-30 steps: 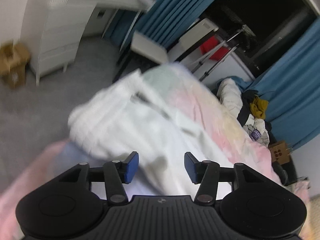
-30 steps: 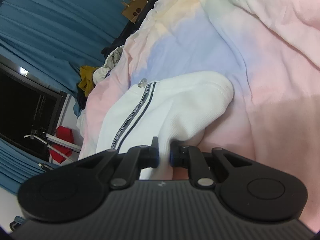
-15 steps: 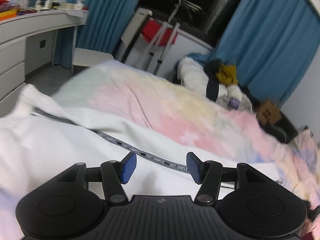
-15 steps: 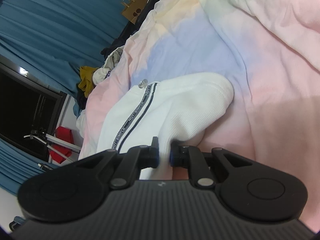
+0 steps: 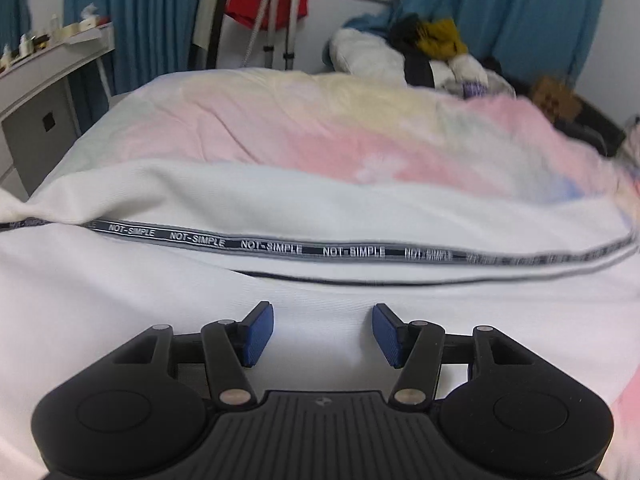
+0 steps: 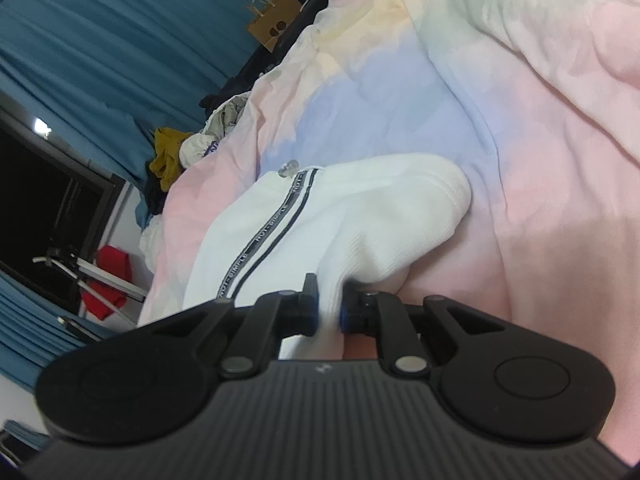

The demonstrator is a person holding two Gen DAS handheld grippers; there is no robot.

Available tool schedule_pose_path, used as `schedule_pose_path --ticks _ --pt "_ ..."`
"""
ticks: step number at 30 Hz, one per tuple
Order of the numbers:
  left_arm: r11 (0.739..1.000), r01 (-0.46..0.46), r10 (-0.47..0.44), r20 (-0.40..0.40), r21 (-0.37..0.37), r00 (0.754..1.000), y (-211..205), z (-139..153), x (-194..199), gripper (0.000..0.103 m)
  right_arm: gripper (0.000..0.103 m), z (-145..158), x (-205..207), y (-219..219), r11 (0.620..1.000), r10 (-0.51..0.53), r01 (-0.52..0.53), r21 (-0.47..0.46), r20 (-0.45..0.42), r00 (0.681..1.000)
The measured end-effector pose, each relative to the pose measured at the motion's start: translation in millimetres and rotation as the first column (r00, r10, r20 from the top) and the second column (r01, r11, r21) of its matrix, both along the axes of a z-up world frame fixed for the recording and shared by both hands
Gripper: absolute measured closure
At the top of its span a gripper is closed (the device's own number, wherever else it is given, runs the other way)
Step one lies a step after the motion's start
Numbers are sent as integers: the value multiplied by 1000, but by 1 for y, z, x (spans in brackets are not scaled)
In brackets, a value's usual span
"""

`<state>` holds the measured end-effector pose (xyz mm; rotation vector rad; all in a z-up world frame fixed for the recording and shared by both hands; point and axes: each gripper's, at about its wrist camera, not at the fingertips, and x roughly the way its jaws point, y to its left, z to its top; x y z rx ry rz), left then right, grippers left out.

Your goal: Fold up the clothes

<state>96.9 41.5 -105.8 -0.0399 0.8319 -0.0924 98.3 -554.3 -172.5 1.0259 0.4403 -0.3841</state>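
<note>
A white garment [image 5: 280, 208] with a dark "NOT-SIMPLE" stripe [image 5: 352, 251] lies spread across the pastel bed cover [image 5: 320, 132]. My left gripper [image 5: 323, 334] is open and empty, low over the white cloth just in front of the stripe. In the right wrist view the same white garment [image 6: 360, 216] is bunched on the bed cover [image 6: 540, 160], and my right gripper [image 6: 328, 304] is shut on a fold of its white ribbed fabric.
A pile of clothes [image 5: 420, 52] sits at the far end of the bed by blue curtains [image 5: 500, 8]. A tripod and a red item [image 5: 266, 0] stand beyond the bed. A white desk [image 5: 40, 80] is at left. A paper bag [image 6: 272, 26] stands by the bed.
The left gripper has swung round and dropped low over the white garment, staying open. The right gripper has held still, shut on the fabric.
</note>
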Motion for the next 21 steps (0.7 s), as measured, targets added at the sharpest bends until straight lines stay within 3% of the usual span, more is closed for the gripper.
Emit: schedule_pose_path --ticks 8,12,14,16,17,19,21 --pt "1000 12 -12 -4 19 1000 0 -2 0 45 90 14 3 9 996 -2 2 -85 3 1000" --pt "1000 9 -9 4 -6 1000 3 5 -1 45 90 51 6 28 971 31 -16 -237 57 998" --pt "999 6 -5 19 -42 1000 8 11 -2 45 90 81 6 51 938 68 -26 -346 110 992" --pt "995 -8 13 46 -99 999 16 20 -4 45 90 113 5 82 884 129 -37 -467 166 978" --pt "992 -15 22 58 -128 998 20 24 -5 45 90 128 4 105 837 179 -50 -545 185 966" --pt "981 -31 50 96 -191 994 30 36 -8 45 90 157 -1 159 712 300 -77 -698 204 932" --pt "963 -52 91 138 -265 986 45 49 -12 45 90 171 -10 213 580 441 -115 -806 193 876"
